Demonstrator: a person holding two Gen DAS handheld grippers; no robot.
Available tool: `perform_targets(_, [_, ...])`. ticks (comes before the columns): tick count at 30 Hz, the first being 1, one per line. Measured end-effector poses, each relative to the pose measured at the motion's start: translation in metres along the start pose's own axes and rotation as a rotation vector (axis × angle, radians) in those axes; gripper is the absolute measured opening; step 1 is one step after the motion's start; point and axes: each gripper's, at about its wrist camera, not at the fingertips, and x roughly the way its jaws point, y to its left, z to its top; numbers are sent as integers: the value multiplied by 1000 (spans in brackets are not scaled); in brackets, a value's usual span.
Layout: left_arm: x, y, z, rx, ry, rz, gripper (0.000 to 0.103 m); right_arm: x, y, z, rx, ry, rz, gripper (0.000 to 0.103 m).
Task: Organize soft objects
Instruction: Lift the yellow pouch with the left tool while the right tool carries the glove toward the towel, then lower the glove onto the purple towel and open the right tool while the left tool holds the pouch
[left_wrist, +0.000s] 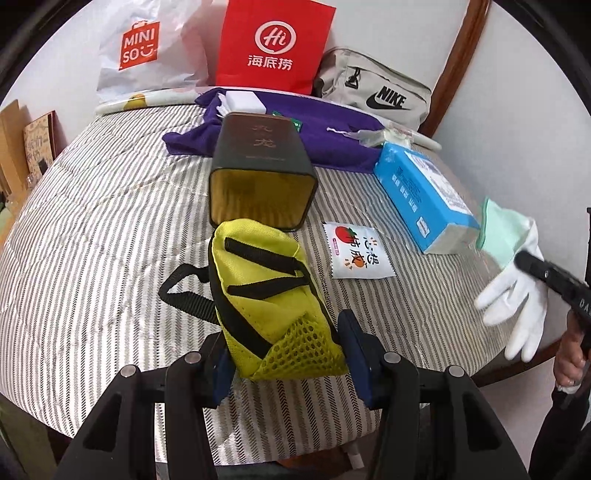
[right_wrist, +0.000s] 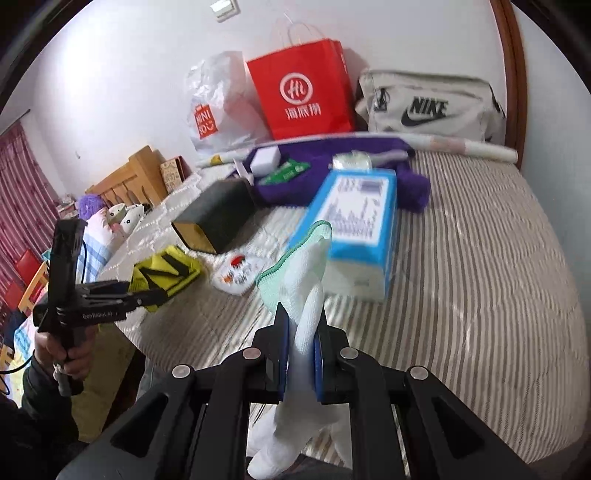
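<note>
My left gripper (left_wrist: 286, 350) is shut on a yellow pouch (left_wrist: 269, 295) with black straps and a mesh pocket, its far end lying by the open mouth of a black tin (left_wrist: 260, 166) on its side. It also shows in the right wrist view (right_wrist: 166, 273), held by the left gripper (right_wrist: 144, 295). My right gripper (right_wrist: 301, 332) is shut on a white glove (right_wrist: 306, 295) with a green cuff, held above the striped mattress (right_wrist: 461, 277). The glove hangs at the right in the left wrist view (left_wrist: 513, 295).
On the mattress (left_wrist: 92, 240) lie a blue tissue pack (left_wrist: 424, 195), a white snack sachet (left_wrist: 358, 254) and a purple cloth (left_wrist: 325, 140). At the back stand a Miniso bag (left_wrist: 144, 48), a red paper bag (left_wrist: 273, 44) and a Nike bag (left_wrist: 376, 88).
</note>
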Motion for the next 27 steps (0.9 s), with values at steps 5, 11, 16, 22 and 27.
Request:
perform_targets(5, [-9, 10, 1, -27, -12, -29, 45, -4, 5, 29, -24, -49, 3, 11])
perform_targets(11, [-9, 18, 3, -41, -13, -41, 43, 6, 8, 74, -69, -102, -13, 11])
perform_targets(16, [-5, 23, 7, -50, -6, -44, 41, 21, 7, 108, -95, -125, -34, 11])
perform_targets(22, [-14, 31, 15, -79, -17, -93, 37, 31, 5, 143, -117, -171, -38, 11])
perform_targets(27, [-23, 34, 19, -53, -40, -57, 33, 45, 0, 171, -148, -210, -74, 11])
